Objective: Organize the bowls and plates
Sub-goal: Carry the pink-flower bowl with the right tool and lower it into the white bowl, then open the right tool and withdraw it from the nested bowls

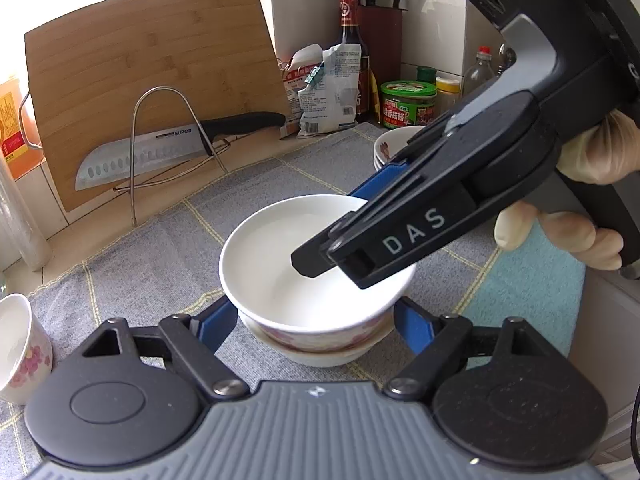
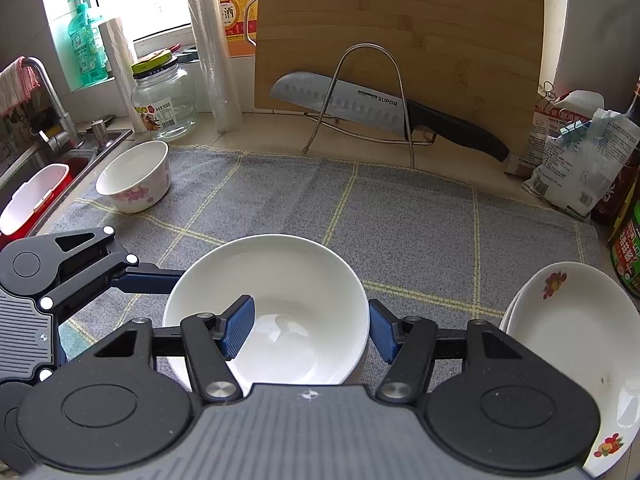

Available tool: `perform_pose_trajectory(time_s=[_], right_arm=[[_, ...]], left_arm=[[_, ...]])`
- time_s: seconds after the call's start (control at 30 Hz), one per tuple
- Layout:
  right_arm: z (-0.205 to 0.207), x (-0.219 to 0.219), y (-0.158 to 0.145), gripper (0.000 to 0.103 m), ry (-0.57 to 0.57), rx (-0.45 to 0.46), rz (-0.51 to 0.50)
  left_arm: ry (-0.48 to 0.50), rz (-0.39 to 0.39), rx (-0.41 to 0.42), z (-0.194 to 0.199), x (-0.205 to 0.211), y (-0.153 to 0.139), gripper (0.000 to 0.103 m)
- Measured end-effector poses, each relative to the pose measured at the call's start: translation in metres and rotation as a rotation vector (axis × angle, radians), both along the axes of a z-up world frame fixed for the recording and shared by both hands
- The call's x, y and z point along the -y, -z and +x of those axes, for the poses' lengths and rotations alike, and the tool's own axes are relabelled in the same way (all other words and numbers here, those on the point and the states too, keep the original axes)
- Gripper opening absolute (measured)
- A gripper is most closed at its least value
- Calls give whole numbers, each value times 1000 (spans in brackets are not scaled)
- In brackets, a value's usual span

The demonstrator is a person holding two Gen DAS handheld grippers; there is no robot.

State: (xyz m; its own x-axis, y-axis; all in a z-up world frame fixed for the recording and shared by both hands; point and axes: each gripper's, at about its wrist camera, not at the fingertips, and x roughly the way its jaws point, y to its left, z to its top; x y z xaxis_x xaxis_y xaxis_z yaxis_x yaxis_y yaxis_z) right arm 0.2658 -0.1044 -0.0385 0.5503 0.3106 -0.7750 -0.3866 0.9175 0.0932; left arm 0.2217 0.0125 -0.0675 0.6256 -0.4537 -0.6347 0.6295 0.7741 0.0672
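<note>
A white bowl with pink flowers [image 1: 272, 264] [image 2: 280, 280] sits nested in a second bowl [image 1: 320, 356] on the grey checked cloth [image 2: 400, 220]. My right gripper [image 2: 312, 328] [image 1: 332, 232] straddles the upper bowl's right wall. One pad is inside the bowl and the other is against its outside, so it is shut on the bowl. My left gripper [image 1: 316, 312] has a blue pad on each side of the stack, touching where the two bowls meet. One of its fingers [image 2: 148, 280] shows at the bowl's left. Another flowered bowl [image 2: 132, 176] [image 1: 20, 344] stands alone at the cloth's far left.
Stacked white plates [image 2: 572, 340] [image 1: 390, 144] lie to the right. A knife on a wire rack [image 2: 360, 104] leans against a bamboo board [image 2: 400, 20] at the back. Jars and bags [image 2: 580, 160] crowd the back right. The sink [image 2: 40, 160] lies at the left.
</note>
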Motion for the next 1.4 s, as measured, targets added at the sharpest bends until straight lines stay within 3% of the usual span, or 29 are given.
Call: perform_pose_trajectory(time_s=[0.3,0.47,0.7,0.9,1.13,1.4], right_arm=[[1,1,2,68,-2,-5,2],[-6,0,1,87,-19,9,18],[-19,0,-7,103,12,62,8],[-32,-3,-16,103,16,140,-19],[-33,-32,-20,103,-102,212,-74],[-40,-95,-25,103,-144,230,-64]], left_arm=[[2,-12,-11,4,-2,1,88],[5,-2,34,-2,-4,-2,99],[-26,-29,18,-12,-27,-8,101],[-158,-25,-19,-13,-58,-6,101],[-351,27,-22,-14,-102,-9,101],[-367,16,-69,-6,-169,-10,101]])
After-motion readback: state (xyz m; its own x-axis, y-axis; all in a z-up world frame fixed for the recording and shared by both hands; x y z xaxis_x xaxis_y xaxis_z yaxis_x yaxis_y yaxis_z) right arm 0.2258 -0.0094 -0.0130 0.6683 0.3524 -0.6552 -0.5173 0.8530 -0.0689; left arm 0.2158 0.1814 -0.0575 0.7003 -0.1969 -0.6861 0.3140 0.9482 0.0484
